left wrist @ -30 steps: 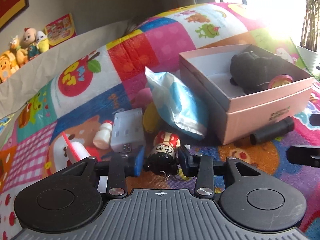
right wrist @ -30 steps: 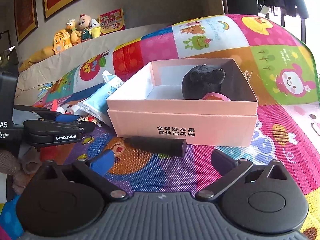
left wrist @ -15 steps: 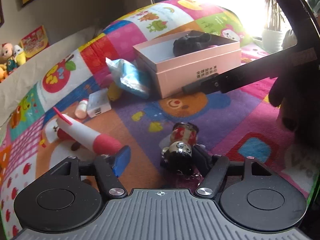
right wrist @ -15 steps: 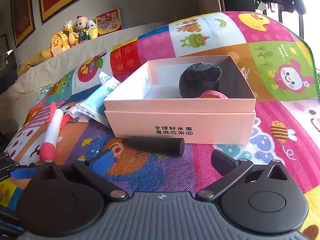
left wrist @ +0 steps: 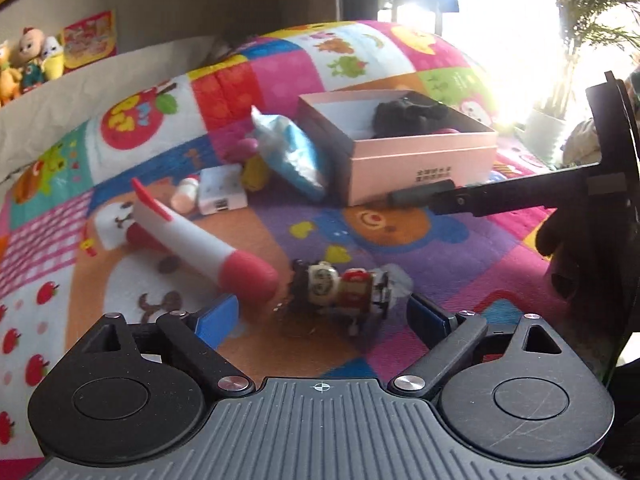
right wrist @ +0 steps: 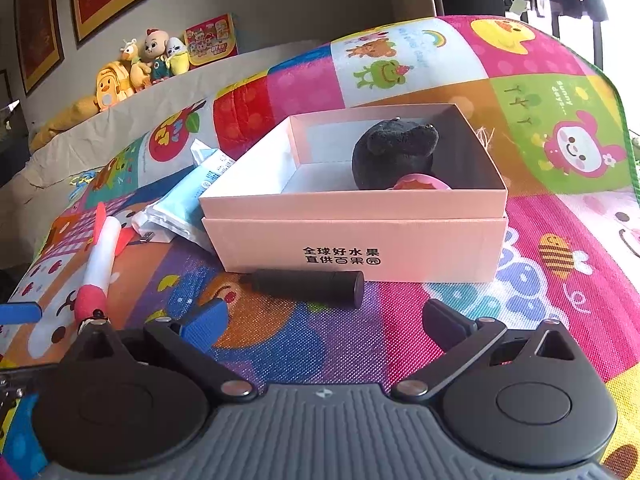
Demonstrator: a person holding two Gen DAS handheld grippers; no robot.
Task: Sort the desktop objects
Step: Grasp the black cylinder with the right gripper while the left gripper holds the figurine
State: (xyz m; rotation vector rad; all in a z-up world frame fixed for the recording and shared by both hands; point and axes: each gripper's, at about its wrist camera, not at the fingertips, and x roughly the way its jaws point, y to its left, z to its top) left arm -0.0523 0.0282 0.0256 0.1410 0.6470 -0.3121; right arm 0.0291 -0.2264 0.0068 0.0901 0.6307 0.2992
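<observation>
1. One pink box (right wrist: pixel 360 240), open on top.
2. One black plush toy (right wrist: pixel 394 152) in the box.
3. One pink round thing (right wrist: pixel 418 182) beside it in the box; what it is cannot be told.
4. One black cylinder (right wrist: pixel 308 282).
5. One red-and-white toy rocket (left wrist: pixel 200 240).
6. One small doll figure (left wrist: pixel 344 286).
7. One blue-and-white packet (left wrist: pixel 292 152).
8. One white charger block (left wrist: pixel 220 196).
9. One small white bottle (left wrist: pixel 184 196).
10. One yellow thing (left wrist: pixel 254 172), partly hidden.
11. Several stuffed toys (right wrist: pixel 140 64) on the ledge, at least four.
12. Two grippers (left wrist: pixel 322 314) (right wrist: pixel 324 322).

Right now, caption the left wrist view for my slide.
Left gripper open above the toy figurine lying beside the toy rocket.
</observation>
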